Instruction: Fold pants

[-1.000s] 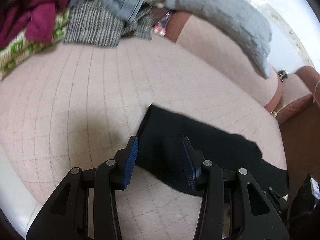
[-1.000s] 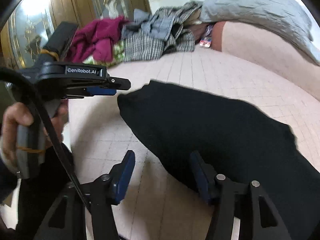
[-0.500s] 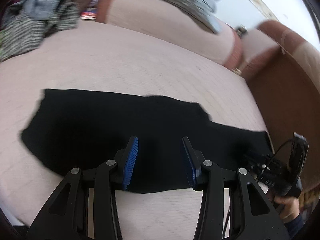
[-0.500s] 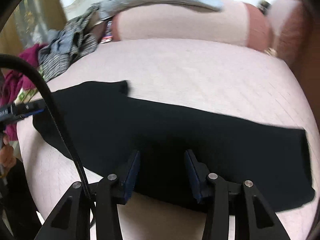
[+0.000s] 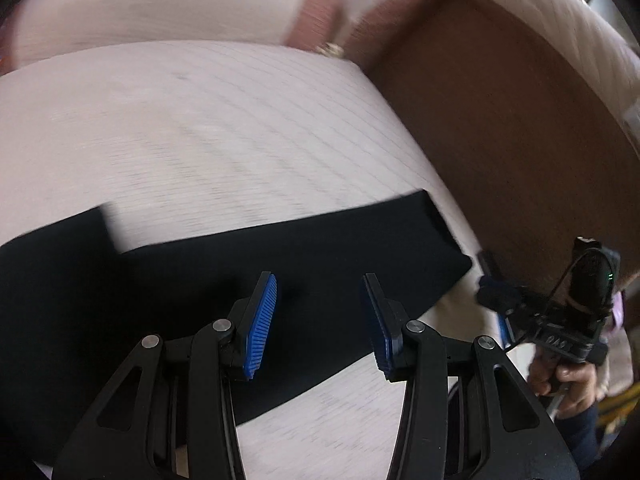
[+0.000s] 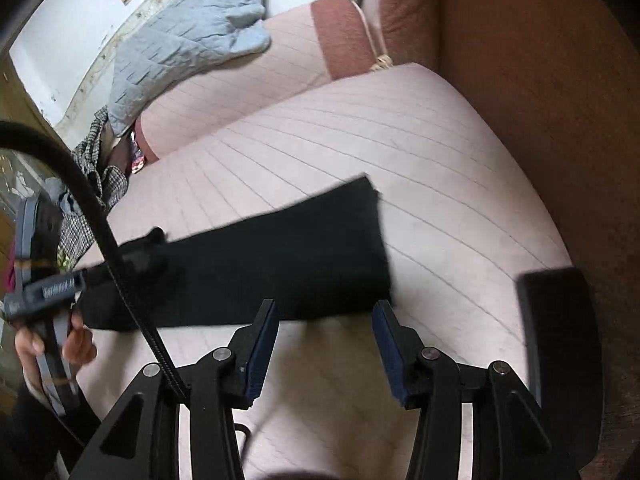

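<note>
Two grippers, both with jaws apart and holding nothing. Pink bed [image 6: 420, 160] carries the black pants [image 6: 280, 252], laid flat in a long strip across it. Left gripper [image 5: 320, 320] hovers over the pants mid-strip; right gripper [image 6: 324, 344] sits at the near edge by the leg end. Grey quilt [image 6: 180, 40] on the headboard.

Both grippers have swung from the waist end of the pants [image 5: 304, 264] toward the leg end. The left gripper [image 5: 320, 320] now hovers over the legs; the right gripper [image 6: 326, 350] has drawn back past the hem edge, over bare bed [image 6: 440, 200].
</note>
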Demonstrator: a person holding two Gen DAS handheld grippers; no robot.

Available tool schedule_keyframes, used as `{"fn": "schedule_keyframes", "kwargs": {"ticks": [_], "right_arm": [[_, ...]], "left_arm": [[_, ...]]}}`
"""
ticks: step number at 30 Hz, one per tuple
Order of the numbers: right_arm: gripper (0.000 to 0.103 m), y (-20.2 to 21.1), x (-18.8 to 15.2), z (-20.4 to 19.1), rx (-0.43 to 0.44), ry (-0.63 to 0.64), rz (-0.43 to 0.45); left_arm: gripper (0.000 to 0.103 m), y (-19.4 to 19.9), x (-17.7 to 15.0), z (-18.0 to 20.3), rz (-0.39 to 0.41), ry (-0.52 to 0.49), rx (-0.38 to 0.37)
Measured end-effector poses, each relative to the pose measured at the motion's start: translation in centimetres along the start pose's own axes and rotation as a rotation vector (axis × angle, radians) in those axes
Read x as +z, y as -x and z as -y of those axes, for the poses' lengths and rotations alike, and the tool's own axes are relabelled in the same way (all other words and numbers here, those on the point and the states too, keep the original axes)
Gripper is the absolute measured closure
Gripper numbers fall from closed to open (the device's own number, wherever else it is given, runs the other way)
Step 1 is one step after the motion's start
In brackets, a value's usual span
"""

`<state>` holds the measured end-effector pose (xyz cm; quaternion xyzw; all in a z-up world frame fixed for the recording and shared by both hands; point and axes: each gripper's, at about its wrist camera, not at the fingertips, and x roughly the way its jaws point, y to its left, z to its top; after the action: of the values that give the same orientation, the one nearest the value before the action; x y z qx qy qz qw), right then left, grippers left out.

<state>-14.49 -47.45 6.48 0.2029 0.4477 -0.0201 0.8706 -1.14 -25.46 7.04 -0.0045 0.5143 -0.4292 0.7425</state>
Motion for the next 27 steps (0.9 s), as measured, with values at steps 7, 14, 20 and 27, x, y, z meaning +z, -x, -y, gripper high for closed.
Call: {"fn": "schedule_keyframes", "kwargs": {"ticks": [7, 14, 20, 27], "right_arm": [[0.048, -1.5, -0.5, 3.0, 0.165, -0.068, -0.011], [0.047, -2.5, -0.4, 3.2, 0.222, -0.021, 0.000], [0.042, -3.1, -0.5, 3.7, 0.268, -0.021, 0.009], [0.041, -3.8, -0.1, 4.0, 0.292, -0.017, 0.008]], "left_arm": [[0.060, -6.1, 3.9, 5.1, -0.093, -0.109, -0.106], [0.060, -10.2, 6.6, 6.8, -0.149, -0.207, -0.095], [0.060, -13.4, 8.1, 8.0, -0.194, -0.207, -0.131], [0.045, -15.8, 7.9, 9.3, -0.207, -0.224, -0.161]]}}
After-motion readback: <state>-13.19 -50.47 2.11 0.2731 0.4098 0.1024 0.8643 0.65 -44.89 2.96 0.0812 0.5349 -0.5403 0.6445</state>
